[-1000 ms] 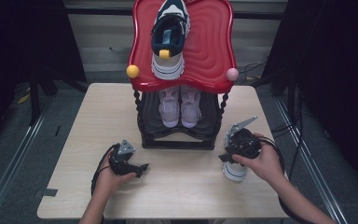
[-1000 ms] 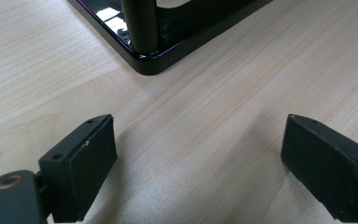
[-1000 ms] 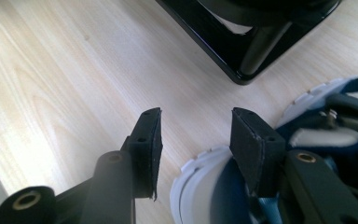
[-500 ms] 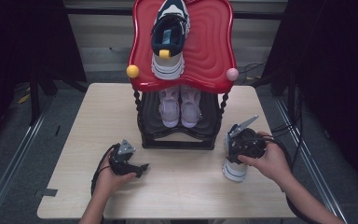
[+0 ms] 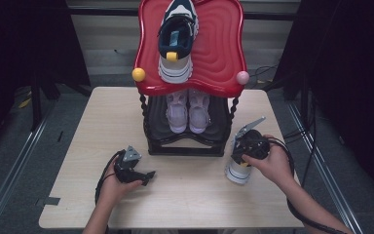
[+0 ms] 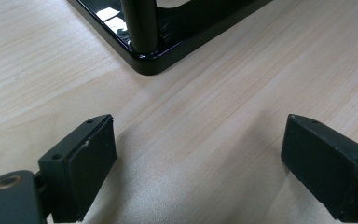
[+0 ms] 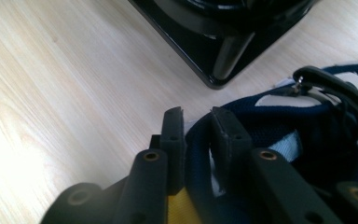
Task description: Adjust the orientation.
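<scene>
Two tiers make up the shoe rack [image 5: 185, 146] standing at the middle of the wooden table [image 5: 78, 126]: a red wavy top shelf [image 5: 219, 48] carrying one navy-and-white sneaker [image 5: 177, 39], and a black lower shelf holding a pair of pale lilac shoes [image 5: 189, 111]. Right of the rack's front corner, on the tabletop, stands the matching navy sneaker [image 5: 237, 168], the thing in hand. In the high view its long axis runs roughly from the table's near edge toward the far edge, leaning slightly toward the rack, with the white-soled end nearest the person; which end is toe or heel cannot be told. The right gripper [image 7: 196, 122] sits directly above this sneaker, jaws pointing down onto it. In the right gripper view the two pads have just been closing and now pinch the navy padded collar between them; a yellow patch shows below. The left gripper [image 6: 200, 154] rests low over bare table, left of the rack's front left post [image 6: 140, 23], jaws spread wide apart with nothing between them, well apart from the sneaker.
</scene>
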The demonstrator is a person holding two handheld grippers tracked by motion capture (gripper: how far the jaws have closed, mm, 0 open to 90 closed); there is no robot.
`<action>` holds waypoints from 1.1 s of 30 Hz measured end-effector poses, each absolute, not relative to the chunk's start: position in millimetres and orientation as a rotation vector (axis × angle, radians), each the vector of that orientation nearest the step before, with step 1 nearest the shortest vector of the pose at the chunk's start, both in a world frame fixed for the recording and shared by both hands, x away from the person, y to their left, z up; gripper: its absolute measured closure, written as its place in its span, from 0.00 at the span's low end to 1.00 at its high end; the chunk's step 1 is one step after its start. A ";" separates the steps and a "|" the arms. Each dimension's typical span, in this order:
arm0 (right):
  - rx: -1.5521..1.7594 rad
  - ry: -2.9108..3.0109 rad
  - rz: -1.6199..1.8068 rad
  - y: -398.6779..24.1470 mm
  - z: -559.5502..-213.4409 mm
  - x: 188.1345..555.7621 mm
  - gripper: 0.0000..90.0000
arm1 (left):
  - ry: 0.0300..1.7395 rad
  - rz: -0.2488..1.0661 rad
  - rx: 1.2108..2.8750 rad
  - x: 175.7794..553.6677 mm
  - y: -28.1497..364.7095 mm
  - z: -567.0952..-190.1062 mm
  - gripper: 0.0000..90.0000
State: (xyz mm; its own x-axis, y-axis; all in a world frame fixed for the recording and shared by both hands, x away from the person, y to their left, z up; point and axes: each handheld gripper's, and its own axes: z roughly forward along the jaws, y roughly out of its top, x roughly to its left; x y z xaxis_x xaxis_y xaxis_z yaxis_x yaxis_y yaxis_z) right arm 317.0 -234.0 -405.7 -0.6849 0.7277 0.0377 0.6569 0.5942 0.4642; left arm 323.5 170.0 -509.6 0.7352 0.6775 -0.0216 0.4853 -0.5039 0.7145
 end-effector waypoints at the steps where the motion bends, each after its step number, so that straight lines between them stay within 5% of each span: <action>1: 1.169 2.660 0.689 -233.0 -405.7 317.7 0.81 | 0.872 0.339 2.204 323.5 169.9 -509.6 0.11; 4: 1.172 2.677 0.731 -233.0 -401.4 315.7 0.62 | 0.872 0.339 2.205 323.5 170.0 -509.6 0.11; 11: 1.093 2.752 0.613 -236.3 -389.6 309.6 0.56 | 0.872 0.339 2.205 323.5 169.9 -509.6 0.11; 18: 1.091 2.770 0.615 -236.0 -395.4 305.5 0.83 | 0.872 0.339 2.205 323.6 170.0 -509.6 0.11; 24: 1.146 2.742 0.688 -227.2 -395.8 315.5 0.84 | 0.871 0.340 2.204 323.7 170.0 -509.6 0.11; 27: 1.129 2.746 0.651 -219.9 -394.8 318.3 0.81 | 0.870 0.340 2.205 323.7 170.0 -509.6 0.11; 30: 1.146 2.746 0.630 -215.0 -390.9 321.2 0.64 | 0.870 0.340 2.205 323.7 169.9 -509.6 0.11; 33: 1.173 2.756 0.609 -217.6 -387.2 322.0 0.59 | 0.870 0.340 2.205 323.7 169.9 -509.6 0.11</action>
